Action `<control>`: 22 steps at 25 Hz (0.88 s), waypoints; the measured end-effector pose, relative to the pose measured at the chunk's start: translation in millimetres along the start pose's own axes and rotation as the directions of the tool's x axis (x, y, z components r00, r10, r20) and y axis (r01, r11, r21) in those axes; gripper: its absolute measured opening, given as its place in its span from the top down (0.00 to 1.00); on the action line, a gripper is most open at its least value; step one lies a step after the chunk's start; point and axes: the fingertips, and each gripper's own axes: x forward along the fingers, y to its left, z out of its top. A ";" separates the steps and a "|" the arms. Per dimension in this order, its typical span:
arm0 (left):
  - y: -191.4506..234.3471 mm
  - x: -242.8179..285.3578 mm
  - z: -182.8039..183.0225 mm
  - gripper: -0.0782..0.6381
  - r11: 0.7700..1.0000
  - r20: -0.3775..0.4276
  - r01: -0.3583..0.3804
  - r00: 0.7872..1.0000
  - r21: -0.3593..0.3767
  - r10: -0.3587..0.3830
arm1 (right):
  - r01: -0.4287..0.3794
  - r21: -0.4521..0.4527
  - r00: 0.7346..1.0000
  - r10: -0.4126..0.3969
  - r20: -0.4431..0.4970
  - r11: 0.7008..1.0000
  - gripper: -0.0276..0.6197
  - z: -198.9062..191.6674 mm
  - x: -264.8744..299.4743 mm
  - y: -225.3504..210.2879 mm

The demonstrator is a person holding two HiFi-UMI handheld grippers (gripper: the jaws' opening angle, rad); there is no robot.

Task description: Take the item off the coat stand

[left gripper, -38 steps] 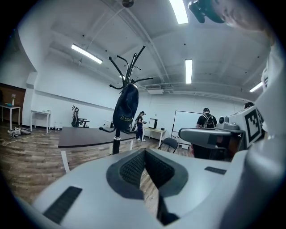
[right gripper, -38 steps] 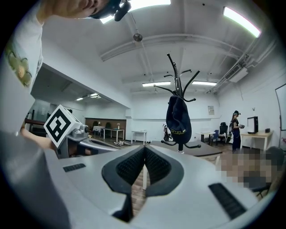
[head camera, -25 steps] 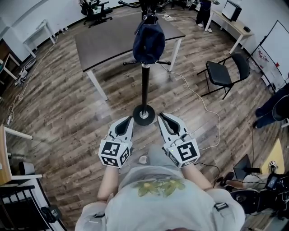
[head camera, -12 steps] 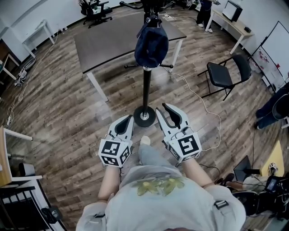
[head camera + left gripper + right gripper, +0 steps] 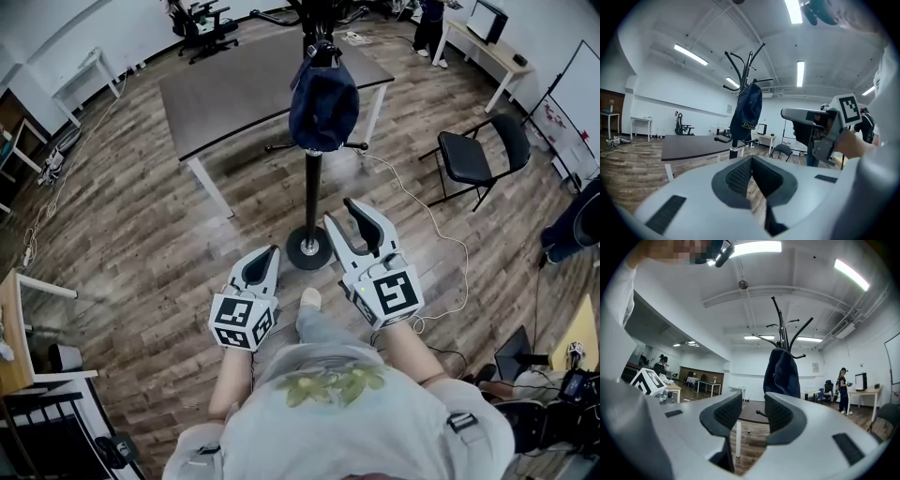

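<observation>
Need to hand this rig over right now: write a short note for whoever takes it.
Left hand-held gripper: shut, empty, held low near the stand's base.
Right hand-held gripper: jaws opening, nothing between them, held a little higher beside the pole.
Dark blue cap: hangs on the coat stand, untouched.
Done: nothing yet.
To do: reach up, grip the cap, lift it off its hook.

Head view looks steeply down; both gripper views low, angled up; all share coat stand (image 5: pixel 310 206)
</observation>
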 end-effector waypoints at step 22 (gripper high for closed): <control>18.8 35.5 7.5 0.87 0.999 -0.028 0.037 0.999 0.012 -0.037 | 0.048 -0.012 0.998 -0.048 0.051 0.999 0.63 24.1 60.1 -38.5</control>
